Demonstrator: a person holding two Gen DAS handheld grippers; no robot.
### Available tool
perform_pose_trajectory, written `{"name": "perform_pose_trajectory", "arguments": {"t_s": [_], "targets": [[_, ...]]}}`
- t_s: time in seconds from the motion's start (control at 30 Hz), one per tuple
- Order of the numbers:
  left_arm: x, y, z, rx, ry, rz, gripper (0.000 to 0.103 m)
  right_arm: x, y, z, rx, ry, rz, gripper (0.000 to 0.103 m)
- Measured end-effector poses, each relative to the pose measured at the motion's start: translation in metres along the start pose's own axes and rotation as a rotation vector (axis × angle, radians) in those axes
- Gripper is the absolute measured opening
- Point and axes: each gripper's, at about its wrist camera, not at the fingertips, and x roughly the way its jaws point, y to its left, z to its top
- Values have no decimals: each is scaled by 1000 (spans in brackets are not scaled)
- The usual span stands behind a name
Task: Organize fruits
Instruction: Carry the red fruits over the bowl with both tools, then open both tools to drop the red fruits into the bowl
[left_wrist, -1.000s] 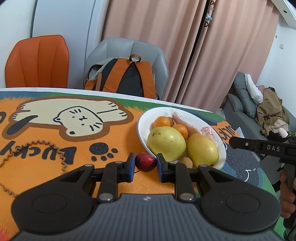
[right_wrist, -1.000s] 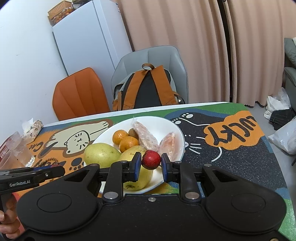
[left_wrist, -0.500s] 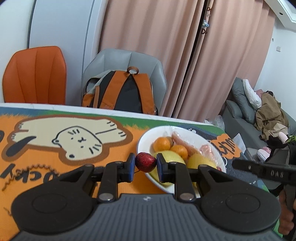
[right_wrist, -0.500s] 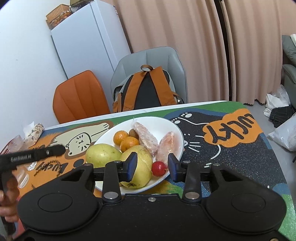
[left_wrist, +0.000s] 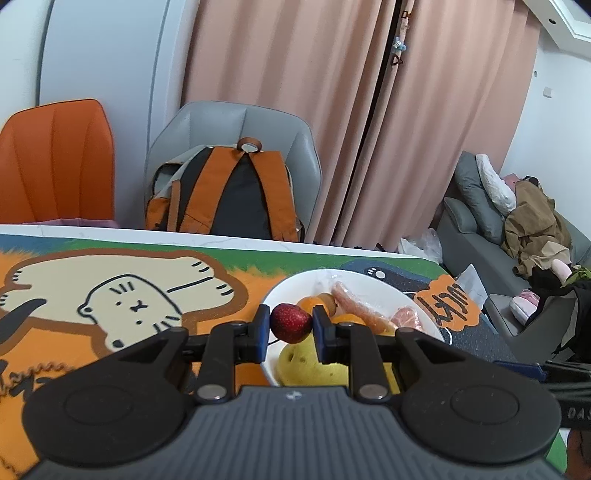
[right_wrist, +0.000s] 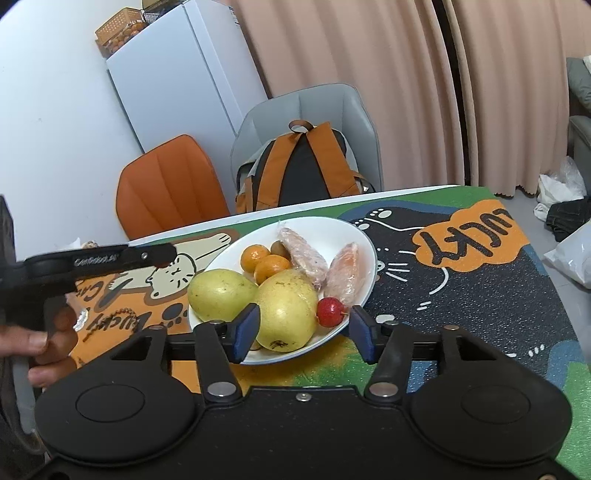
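My left gripper (left_wrist: 290, 326) is shut on a small red fruit (left_wrist: 290, 322) and holds it in the air over the near left rim of the white plate (left_wrist: 291, 286). The plate (right_wrist: 354, 230) holds two yellow-green pears (right_wrist: 286, 310), two oranges (right_wrist: 271, 266), a kiwi and two wrapped pieces (right_wrist: 303, 254). Another small red fruit (right_wrist: 330, 311) lies in the plate at its near right rim. My right gripper (right_wrist: 303, 330) is open and empty just in front of the plate. The left gripper's body (right_wrist: 92, 258) shows at the left of the right wrist view.
The table carries a colourful cat-print mat (right_wrist: 461, 266). A grey chair with an orange and black backpack (left_wrist: 229, 192) and an orange chair (left_wrist: 55, 162) stand behind the table. A white fridge (right_wrist: 177, 74) is at the back left. A sofa with clothes (left_wrist: 517, 229) is to the right.
My left gripper has lifted its red fruit off the mat and carried it toward the plate. My right gripper opened, dropped its red fruit into the plate and opened wider.
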Motion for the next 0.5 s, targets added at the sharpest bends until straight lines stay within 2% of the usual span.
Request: {"name": "perform_pose_trajectory", "arguments": {"t_s": [0.5], "targets": [[43,-10,11,19,25,-17,23,9,-14,-6,32,12,-19,56]]}}
